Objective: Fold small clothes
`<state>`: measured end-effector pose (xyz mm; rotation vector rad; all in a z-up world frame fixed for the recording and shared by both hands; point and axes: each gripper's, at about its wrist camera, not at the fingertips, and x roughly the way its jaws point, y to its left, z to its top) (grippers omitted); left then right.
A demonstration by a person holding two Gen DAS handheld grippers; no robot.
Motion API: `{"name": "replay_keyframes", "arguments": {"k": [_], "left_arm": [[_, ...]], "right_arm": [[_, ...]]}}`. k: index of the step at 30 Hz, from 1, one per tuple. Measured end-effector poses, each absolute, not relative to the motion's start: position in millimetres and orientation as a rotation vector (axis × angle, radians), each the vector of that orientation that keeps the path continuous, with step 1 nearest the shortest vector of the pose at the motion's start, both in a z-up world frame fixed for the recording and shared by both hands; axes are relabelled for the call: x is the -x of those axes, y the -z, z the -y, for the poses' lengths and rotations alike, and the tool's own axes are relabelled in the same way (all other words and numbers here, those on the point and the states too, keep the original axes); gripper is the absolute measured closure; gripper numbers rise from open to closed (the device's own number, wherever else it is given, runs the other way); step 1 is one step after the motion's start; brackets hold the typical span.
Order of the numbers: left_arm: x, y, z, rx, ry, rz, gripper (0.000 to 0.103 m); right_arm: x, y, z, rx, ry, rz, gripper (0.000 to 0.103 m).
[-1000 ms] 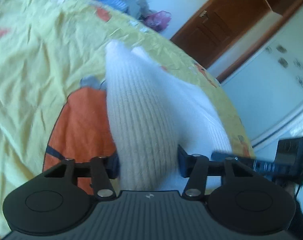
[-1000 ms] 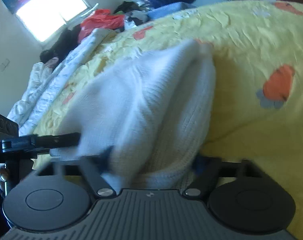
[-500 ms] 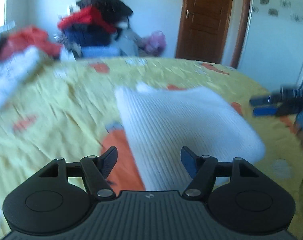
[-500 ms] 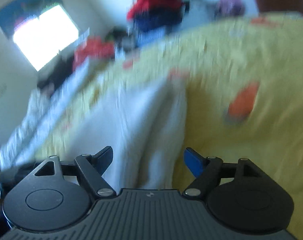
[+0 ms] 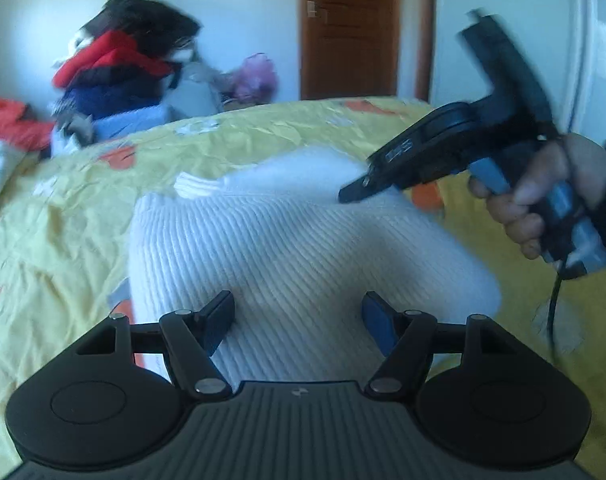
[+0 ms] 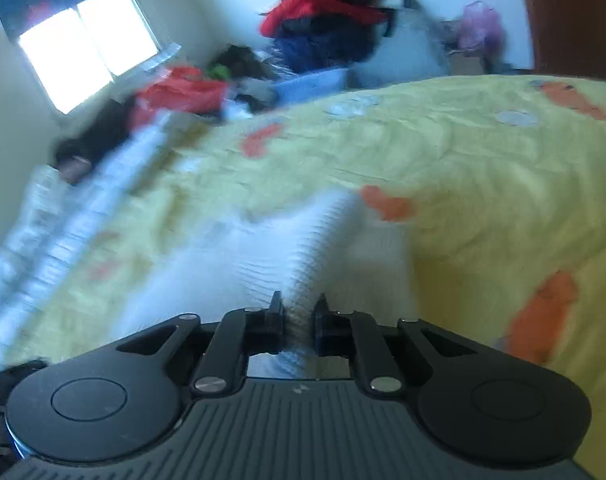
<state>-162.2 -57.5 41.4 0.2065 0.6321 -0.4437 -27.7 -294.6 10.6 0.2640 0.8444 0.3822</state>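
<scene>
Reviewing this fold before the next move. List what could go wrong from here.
1. Only the right gripper pinches the white knit garment; the left gripper is open above it, so a pull could drag or undo the fold.
2. The pinch looks thin and may slip.
3. The yellow bedspread is wrinkled and could bunch under the garment.

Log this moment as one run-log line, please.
phase: mid-fold | left gripper: jaws open over white knit garment | right gripper: jaws pinching garment edge | surface: yellow bedspread
</scene>
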Motion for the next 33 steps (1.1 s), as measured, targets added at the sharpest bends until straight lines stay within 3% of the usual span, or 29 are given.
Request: {"name": "replay_keyframes", "arguments": {"k": [3, 6, 7, 10, 14, 17, 19, 20, 23, 27, 30, 33], "left_arm": [[159.4, -36.0, 69.4, -0.222, 0.42, -0.632, 0.022], [160.2, -37.4, 68.6, -0.21, 0.412, -0.638, 0.021], [160.3, -37.3, 68.0, -0.21, 0.411, -0.637, 0.021], [159.6, -37.1, 66.6, -0.21, 0.409, -0.637, 0.021], [159.5, -37.4, 70.6, -0.214, 0.4, -0.637, 0.02], [159.7, -37.0, 69.4, -0.217, 0.405, -0.636, 0.02], [160.2, -36.6, 69.3, -0.219, 0.41, -0.631, 0.021], [160.2, -36.0, 69.9, -0.226, 0.413, -0.625, 0.021], [165.2, -40.3, 68.1, -0.229, 0.414, -0.604, 0.021], [200.5, -59.2, 41.5, -0.196, 0.403, -0.493, 0.021], [225.2, -62.4, 7.9, -0.169, 0.352, -0.464, 0.021], [240.8, -51.8, -16.7, -0.158, 0.293, -0.505, 0.021]], "right_arm": [[34.9, -2.3, 301.2, -0.321, -0.369, -0.806, 0.083], [51.5, -16.3, 288.5, -0.208, -0.29, -0.744, 0.056], [59.1, -24.3, 285.5, -0.176, -0.26, -0.709, 0.052], [84.2, -50.8, 286.4, -0.202, -0.305, -0.592, 0.054], [96.7, -61.7, 267.0, -0.213, -0.446, -0.594, 0.054], [88.0, -45.8, 256.1, -0.189, -0.465, -0.666, 0.057], [74.3, -14.3, 253.5, -0.123, -0.431, -0.723, 0.068], [75.8, -2.0, 257.3, -0.083, -0.448, -0.645, 0.069], [67.9, -4.6, 267.4, -0.159, -0.445, -0.677, 0.069], [85.1, -24.5, 257.5, -0.088, -0.395, -0.664, 0.068], [117.7, -42.0, 280.1, -0.188, -0.423, -0.602, 0.057], [138.6, -45.7, 310.9, -0.295, -0.434, -0.645, 0.054]]}}
